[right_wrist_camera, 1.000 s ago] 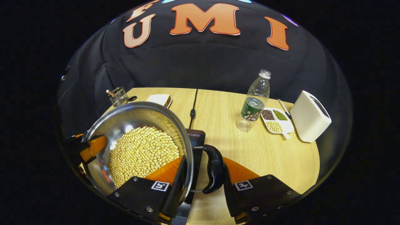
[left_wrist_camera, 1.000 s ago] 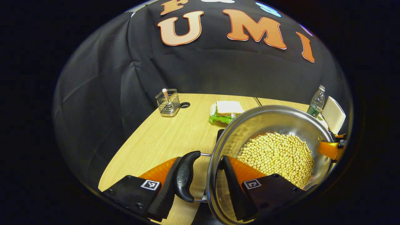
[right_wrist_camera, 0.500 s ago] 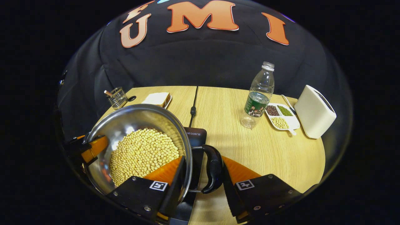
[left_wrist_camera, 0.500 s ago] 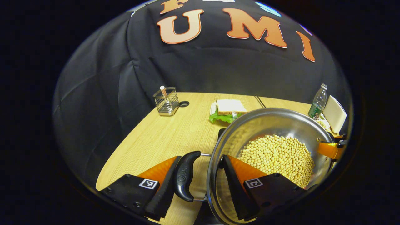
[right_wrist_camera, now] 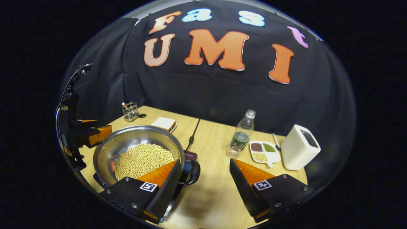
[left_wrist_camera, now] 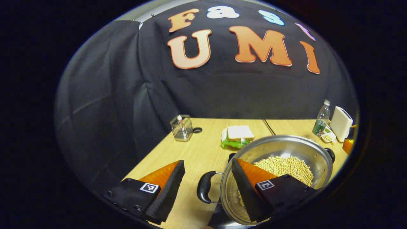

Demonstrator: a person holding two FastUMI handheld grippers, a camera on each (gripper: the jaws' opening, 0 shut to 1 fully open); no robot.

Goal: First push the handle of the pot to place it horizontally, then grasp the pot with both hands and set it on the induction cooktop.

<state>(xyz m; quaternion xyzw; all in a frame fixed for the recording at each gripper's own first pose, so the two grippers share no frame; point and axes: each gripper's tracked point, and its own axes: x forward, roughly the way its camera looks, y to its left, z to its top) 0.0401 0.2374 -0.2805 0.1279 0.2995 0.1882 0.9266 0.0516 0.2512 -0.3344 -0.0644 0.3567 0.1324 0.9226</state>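
Wood-grain table (right_wrist_camera: 222, 133), black cloth behind. Steel pot (left_wrist_camera: 276, 148) of pale round beans sits apparently on dark induction cooktop (right_wrist_camera: 190, 156). Left gripper (left_wrist_camera: 206, 178): jaws spread wide, empty; curved black pot handle (left_wrist_camera: 203, 190) between them, untouched. Right gripper (right_wrist_camera: 203, 178): jaws wide apart, empty; pot just beside its left finger.
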